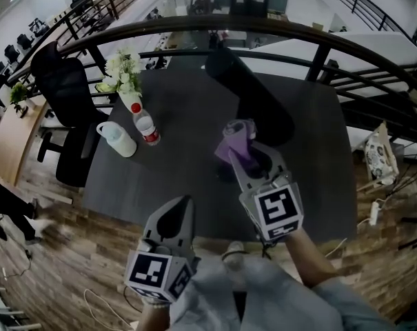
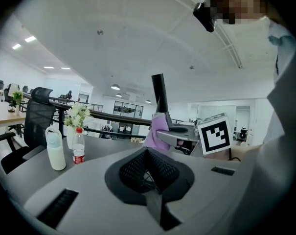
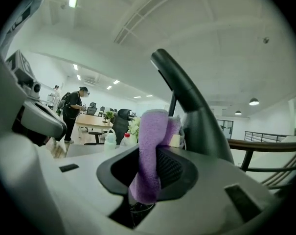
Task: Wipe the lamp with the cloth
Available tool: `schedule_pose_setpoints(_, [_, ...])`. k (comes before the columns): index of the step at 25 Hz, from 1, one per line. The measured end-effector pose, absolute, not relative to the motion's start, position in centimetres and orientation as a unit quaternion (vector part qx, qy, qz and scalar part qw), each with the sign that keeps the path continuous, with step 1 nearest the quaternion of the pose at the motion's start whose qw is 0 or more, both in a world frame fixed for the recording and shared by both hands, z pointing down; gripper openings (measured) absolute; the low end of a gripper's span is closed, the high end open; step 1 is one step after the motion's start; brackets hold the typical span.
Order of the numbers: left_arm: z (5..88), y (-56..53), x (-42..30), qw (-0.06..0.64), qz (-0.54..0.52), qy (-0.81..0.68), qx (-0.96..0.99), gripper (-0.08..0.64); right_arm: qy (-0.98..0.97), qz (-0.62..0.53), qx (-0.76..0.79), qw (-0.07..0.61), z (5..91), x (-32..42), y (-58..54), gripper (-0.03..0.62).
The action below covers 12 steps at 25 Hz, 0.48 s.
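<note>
Two grippers are in our hands. Our right gripper point(image 1: 244, 158) is clenched on the purple cloth point(image 1: 234, 141), which stands folded between its jaws and sticks out past their tips. Just beyond the cloth rises the black lamp point(image 1: 253, 98), its long head slanting away from the gripper; we cannot tell whether cloth and lamp touch. Our left gripper point(image 1: 175, 219) hangs to the left of the right one and nearer to us, at the near edge of the dark table point(image 1: 187, 109). Its jaws are pressed together with nothing between them. Farther ahead and to its left stand a white jug point(image 1: 118, 138), a red-capped water bottle point(image 1: 147, 127) and a vase of white flowers point(image 1: 124, 74). A black office chair point(image 1: 63, 92) sits off the table's left edge.
</note>
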<state>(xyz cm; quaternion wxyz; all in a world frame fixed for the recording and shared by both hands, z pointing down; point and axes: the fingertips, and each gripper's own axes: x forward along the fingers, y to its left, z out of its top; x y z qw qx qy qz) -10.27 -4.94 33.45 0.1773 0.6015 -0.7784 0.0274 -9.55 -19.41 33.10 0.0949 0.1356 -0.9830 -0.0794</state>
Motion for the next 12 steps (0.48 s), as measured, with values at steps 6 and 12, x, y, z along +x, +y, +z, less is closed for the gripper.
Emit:
schedule_pose_setpoints(6, [33.9, -5.0, -10.4, 0.184, 0.032, -0.779, 0.599, 0.009, -0.981, -0.051, 0.128, 0.134, 37.9, -10.1, -19.2, 0.092])
schedule_pose_setpoints(12, [34.1, -4.7, -10.3, 0.190, 0.038, -0.784, 0.589, 0.009, -0.975, -0.013, 0.132, 0.181, 43.0, -9.6, -19.3, 0.092])
